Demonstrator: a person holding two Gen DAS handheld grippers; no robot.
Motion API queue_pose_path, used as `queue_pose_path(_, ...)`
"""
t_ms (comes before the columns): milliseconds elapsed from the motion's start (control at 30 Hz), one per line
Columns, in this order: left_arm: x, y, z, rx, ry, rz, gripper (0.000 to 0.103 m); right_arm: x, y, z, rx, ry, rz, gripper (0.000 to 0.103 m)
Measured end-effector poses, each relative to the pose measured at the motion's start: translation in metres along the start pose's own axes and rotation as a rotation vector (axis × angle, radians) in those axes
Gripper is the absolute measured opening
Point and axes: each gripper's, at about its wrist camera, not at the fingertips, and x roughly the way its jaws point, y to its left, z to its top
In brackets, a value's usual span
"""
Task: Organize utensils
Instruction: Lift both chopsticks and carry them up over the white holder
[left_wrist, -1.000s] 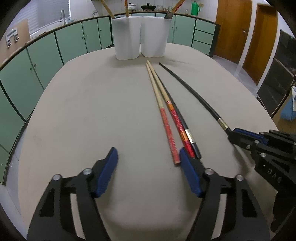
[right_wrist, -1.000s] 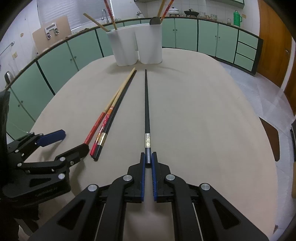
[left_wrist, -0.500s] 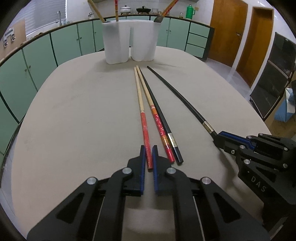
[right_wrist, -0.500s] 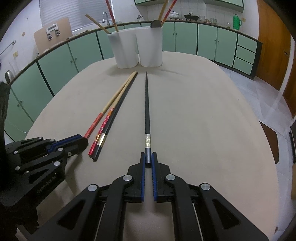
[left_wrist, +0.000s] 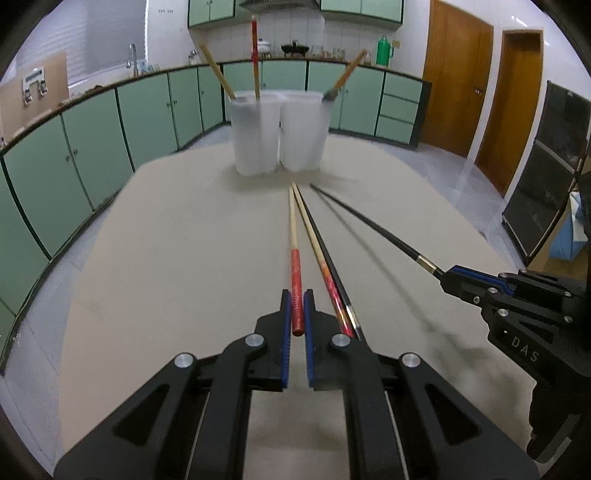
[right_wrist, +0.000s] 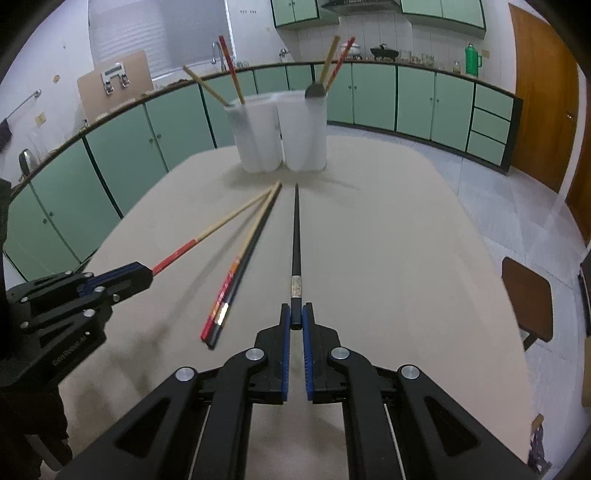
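Observation:
My left gripper (left_wrist: 296, 308) is shut on the red end of a wooden chopstick (left_wrist: 294, 236), lifted off the beige table (left_wrist: 177, 258). My right gripper (right_wrist: 296, 314) is shut on the butt of a black chopstick (right_wrist: 295, 229) with a silver band, also raised. Two more chopsticks, one red-and-wood (right_wrist: 231, 284) and one black (right_wrist: 255, 240), lie side by side on the table between the grippers. Two white holders (left_wrist: 279, 133) stand at the far end with several utensils sticking out. In the right wrist view the left gripper (right_wrist: 147, 275) shows at the left.
Green cabinets (left_wrist: 92, 147) ring the room beyond the table's far and left edges. A brown stool (right_wrist: 528, 295) stands off the table's right side. Wooden doors (left_wrist: 458, 74) are at the far right.
The left gripper went from wide open to shut on the red-ended chopstick. Both grippers then rose, lifting their chopsticks' near ends off the table.

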Motion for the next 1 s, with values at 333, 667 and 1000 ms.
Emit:
queue_pose_path(333, -0.038, 0.005, 0.037, 0.003, -0.135, -0.005, 0.005, -0.028, 0.003, 0.034, -0.023, -0.089, 0.022, 0.006)
queue_pose_path(667, -0.065, 0.006, 0.075, 0.024, -0.245, -0.018, 0.005, -0.055, 0.008, 0.082, -0.068, -0.165, 0.068, 0.006)
queue_pose_path(1000, -0.079, 0.008, 0.095, 0.020, -0.289, -0.053, 0.005, -0.072, 0.015, 0.119, -0.118, -0.201, 0.101, 0.006)
